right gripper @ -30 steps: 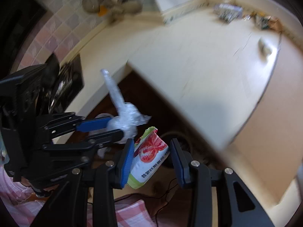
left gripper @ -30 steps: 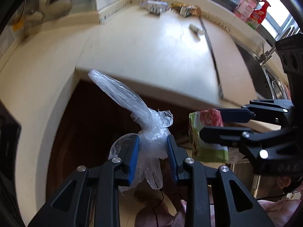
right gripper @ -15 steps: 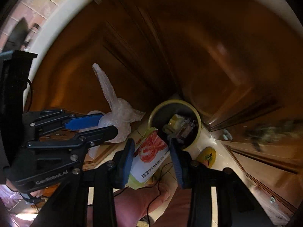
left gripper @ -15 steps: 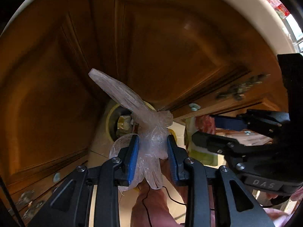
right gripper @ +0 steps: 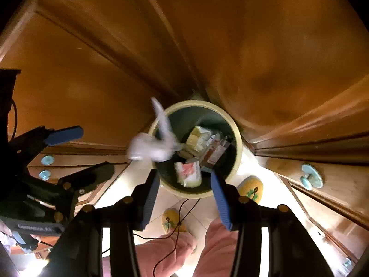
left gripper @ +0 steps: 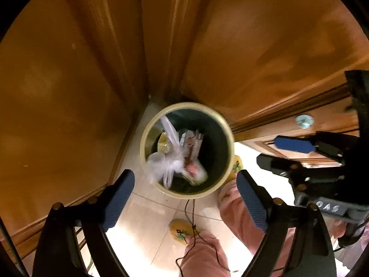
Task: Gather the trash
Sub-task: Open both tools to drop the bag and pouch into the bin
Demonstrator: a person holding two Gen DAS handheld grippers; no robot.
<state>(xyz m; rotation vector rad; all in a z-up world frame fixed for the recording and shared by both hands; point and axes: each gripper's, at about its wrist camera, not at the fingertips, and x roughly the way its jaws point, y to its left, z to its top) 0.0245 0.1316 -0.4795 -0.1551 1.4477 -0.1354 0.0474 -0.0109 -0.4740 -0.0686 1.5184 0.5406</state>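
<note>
Above the round bin, left gripper and right gripper have just spread, nothing between them; clear bag and snack packet drop inside.

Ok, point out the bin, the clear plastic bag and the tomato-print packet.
bin [left gripper: 227,136], left wrist view, right rim.
clear plastic bag [left gripper: 165,166], left wrist view, bunched middle.
tomato-print packet [right gripper: 189,173], right wrist view, printed face.

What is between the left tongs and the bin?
In the left wrist view, only the blurred clear plastic bag lies between the open left tongs and the bin, apparently dropping in, touching neither pad.
</note>
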